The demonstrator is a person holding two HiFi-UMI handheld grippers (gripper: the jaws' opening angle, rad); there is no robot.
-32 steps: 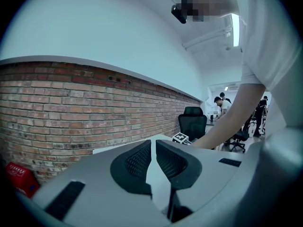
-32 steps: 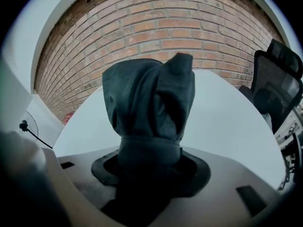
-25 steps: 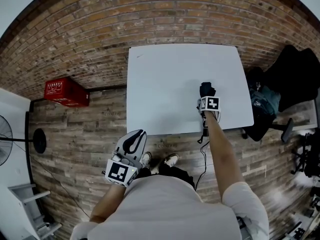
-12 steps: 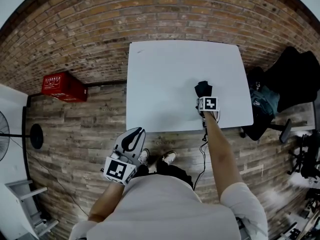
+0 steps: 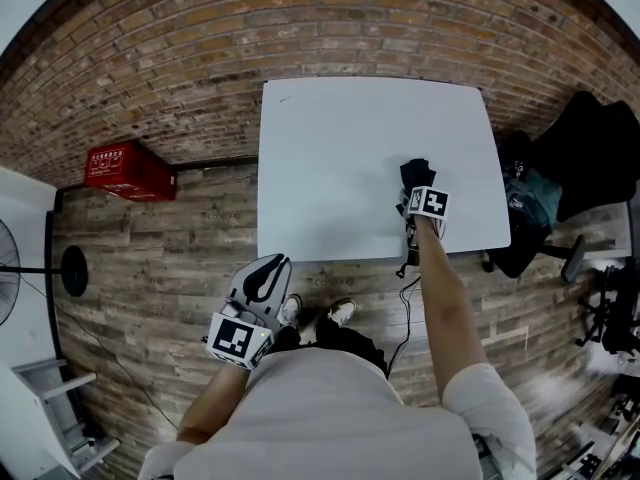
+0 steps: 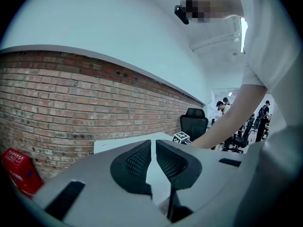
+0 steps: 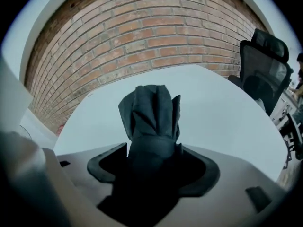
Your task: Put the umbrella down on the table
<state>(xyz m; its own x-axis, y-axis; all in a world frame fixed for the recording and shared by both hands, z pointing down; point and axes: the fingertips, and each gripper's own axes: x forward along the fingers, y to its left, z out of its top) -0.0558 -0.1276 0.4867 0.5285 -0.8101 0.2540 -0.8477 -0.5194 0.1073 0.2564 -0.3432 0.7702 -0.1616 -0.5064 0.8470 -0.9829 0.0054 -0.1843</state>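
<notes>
A folded dark umbrella (image 5: 414, 174) rests on the white table (image 5: 330, 148), near its front right part. My right gripper (image 5: 416, 192) points steeply down at its near end. In the right gripper view the umbrella (image 7: 150, 112) runs up between the jaws of the right gripper (image 7: 154, 148), which are opening, and a thin gap shows on each side. My left gripper (image 5: 268, 268) hangs over the floor in front of the table, away from the umbrella. The left gripper view shows the left gripper (image 6: 153, 145) shut, with nothing between the pads.
A red crate (image 5: 122, 166) sits on the wood floor against the brick wall at left. A fan (image 5: 20, 278) stands at far left. A black office chair (image 5: 590, 138) and a bag (image 5: 530, 208) crowd the table's right side. A cable (image 5: 405, 268) hangs off the front edge.
The head camera has shifted a little. The right gripper and umbrella keep the same spot on the table, and the left gripper has stayed where it was.
</notes>
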